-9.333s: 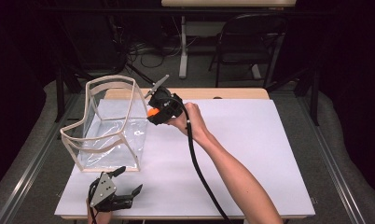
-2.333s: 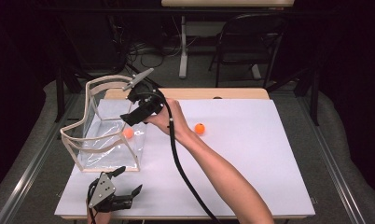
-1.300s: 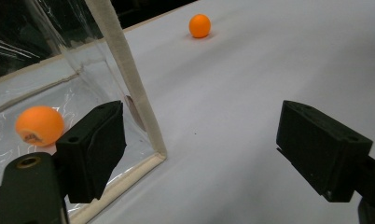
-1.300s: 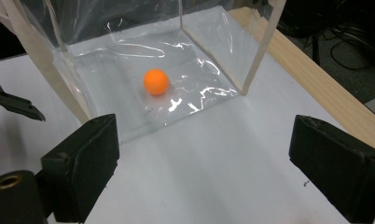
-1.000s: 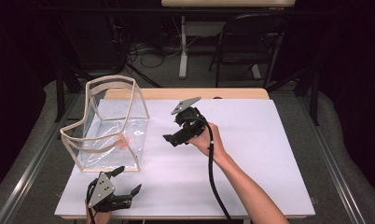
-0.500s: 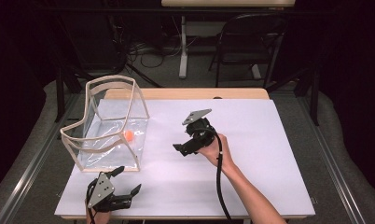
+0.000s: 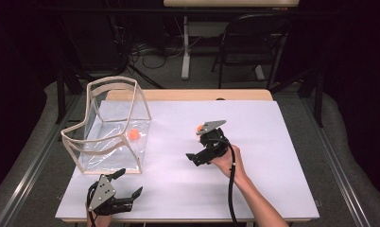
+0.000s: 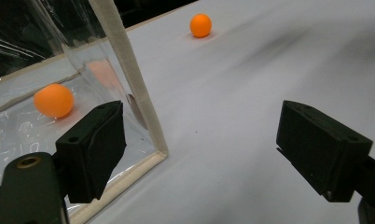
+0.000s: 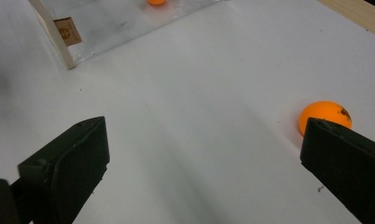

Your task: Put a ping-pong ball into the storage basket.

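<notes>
A clear box with a pale frame (image 7: 107, 127) stands at the left of the white table. One orange ball (image 7: 133, 134) lies inside it, and in the left gripper view that ball (image 8: 53, 100) sits behind the box's corner post (image 8: 129, 79). A second orange ball (image 7: 199, 128) rests on the sheet mid-table. My right gripper (image 7: 196, 146) hovers low beside it, and its jaws have just been opening. In the right gripper view the gripper (image 9: 199, 154) is open and empty, with the ball (image 9: 323, 115) just beyond its right jaw. My left gripper (image 7: 129, 183) rests open by the box's near corner.
The white sheet (image 7: 273, 156) covers most of the table, with a wooden strip (image 7: 188, 94) bare at the back. A chair (image 7: 254, 42) and a desk leg with cables (image 7: 184, 47) stand beyond the table. Dark floor surrounds it.
My right gripper has moved right and down from near the box to the loose ball on the sheet. The left gripper and the ball in the box have stayed put.
</notes>
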`<state>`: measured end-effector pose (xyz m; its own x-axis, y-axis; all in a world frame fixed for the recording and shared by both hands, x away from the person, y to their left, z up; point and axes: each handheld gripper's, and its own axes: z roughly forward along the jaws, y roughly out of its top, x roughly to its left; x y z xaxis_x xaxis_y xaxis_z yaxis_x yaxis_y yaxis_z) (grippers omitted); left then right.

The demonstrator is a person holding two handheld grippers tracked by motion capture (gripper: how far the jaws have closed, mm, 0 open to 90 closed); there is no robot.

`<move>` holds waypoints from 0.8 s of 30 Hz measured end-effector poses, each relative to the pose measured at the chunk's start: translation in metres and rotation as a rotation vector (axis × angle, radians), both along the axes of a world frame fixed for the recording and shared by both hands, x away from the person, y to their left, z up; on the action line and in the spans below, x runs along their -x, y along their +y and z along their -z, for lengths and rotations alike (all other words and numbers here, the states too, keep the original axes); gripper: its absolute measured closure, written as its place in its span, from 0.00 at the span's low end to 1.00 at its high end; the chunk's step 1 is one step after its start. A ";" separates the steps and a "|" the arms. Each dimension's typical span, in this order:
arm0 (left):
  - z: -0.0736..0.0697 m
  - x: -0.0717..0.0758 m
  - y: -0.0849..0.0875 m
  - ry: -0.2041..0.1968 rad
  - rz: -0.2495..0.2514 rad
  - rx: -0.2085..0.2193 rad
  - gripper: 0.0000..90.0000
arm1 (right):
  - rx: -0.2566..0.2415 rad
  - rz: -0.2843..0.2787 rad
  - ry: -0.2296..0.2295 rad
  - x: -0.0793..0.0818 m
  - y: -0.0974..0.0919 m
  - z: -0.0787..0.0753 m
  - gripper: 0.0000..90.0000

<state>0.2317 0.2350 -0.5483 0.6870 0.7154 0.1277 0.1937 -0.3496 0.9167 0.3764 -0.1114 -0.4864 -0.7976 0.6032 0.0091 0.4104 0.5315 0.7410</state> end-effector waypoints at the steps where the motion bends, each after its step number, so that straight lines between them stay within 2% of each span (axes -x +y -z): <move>1: 0.000 0.000 0.000 -0.003 0.001 -0.003 0.17 | 0.002 0.003 0.002 0.000 -0.002 0.001 0.00; 12: 0.001 -0.001 -0.002 -0.001 0.002 -0.003 0.17 | 0.007 0.049 0.018 0.005 -0.022 0.018 0.00; 14: 0.001 -0.001 -0.002 0.001 0.002 -0.004 0.17 | 0.027 0.055 0.019 0.005 -0.024 0.020 0.00; 19: 0.001 -0.002 -0.003 0.002 0.014 -0.007 0.17 | 0.032 0.079 0.023 0.004 -0.032 0.024 0.00; 24: 0.000 -0.002 -0.003 0.001 0.014 -0.007 0.17 | 0.063 0.097 0.025 0.002 -0.035 0.030 0.00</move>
<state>0.2334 0.2324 -0.5486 0.6970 0.7048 0.1322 0.1892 -0.3586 0.9141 0.3740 -0.1469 -0.5160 -0.7354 0.6775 -0.0117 0.4804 0.5334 0.6962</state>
